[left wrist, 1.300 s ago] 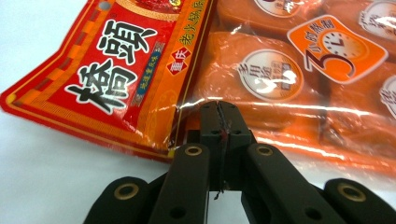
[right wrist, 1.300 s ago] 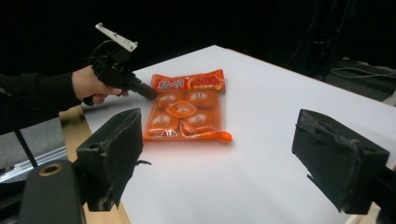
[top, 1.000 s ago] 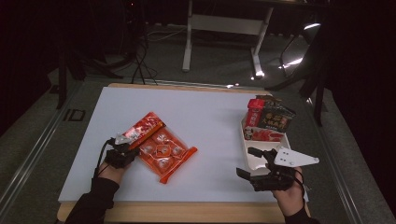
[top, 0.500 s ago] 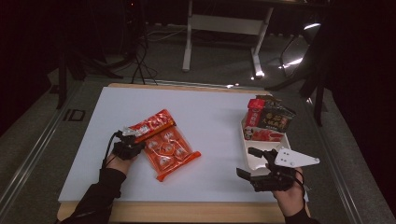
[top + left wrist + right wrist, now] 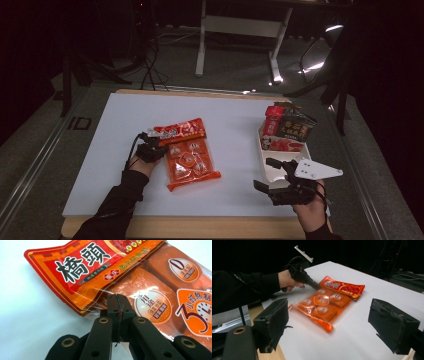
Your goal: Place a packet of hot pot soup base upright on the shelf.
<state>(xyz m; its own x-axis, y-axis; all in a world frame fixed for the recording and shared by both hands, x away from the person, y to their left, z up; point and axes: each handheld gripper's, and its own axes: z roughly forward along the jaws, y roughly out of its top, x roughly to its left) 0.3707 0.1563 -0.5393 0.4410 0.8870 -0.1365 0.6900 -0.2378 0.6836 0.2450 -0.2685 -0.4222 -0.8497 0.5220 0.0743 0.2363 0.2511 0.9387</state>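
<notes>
An orange snack bag [image 5: 189, 159] with a red printed header lies flat on the white table top [image 5: 95, 165], left of centre. My left gripper [image 5: 154, 149] is at the bag's left edge, just below the header. In the left gripper view its jaws [image 5: 117, 305] are pressed together on the clear plastic edge of the bag [image 5: 150, 287]. My right gripper [image 5: 272, 176] rests near the front right, jaws wide apart and holding nothing. In the right gripper view the bag [image 5: 324, 306] lies beyond its open gripper [image 5: 332, 325], with the left gripper [image 5: 315, 285] at the bag's far side.
A white tray [image 5: 274, 172] stands at the right, just beyond my right gripper, holding a red packet [image 5: 272, 122], a dark packet [image 5: 298, 127] and a red pack lying flat [image 5: 285, 145]. The table's wooden front edge [image 5: 200, 226] is close to both hands.
My left gripper has moved to the right with the bag in its grip. The bag has slid right and turned, so its header now lies along the far side. The right gripper stayed still.
</notes>
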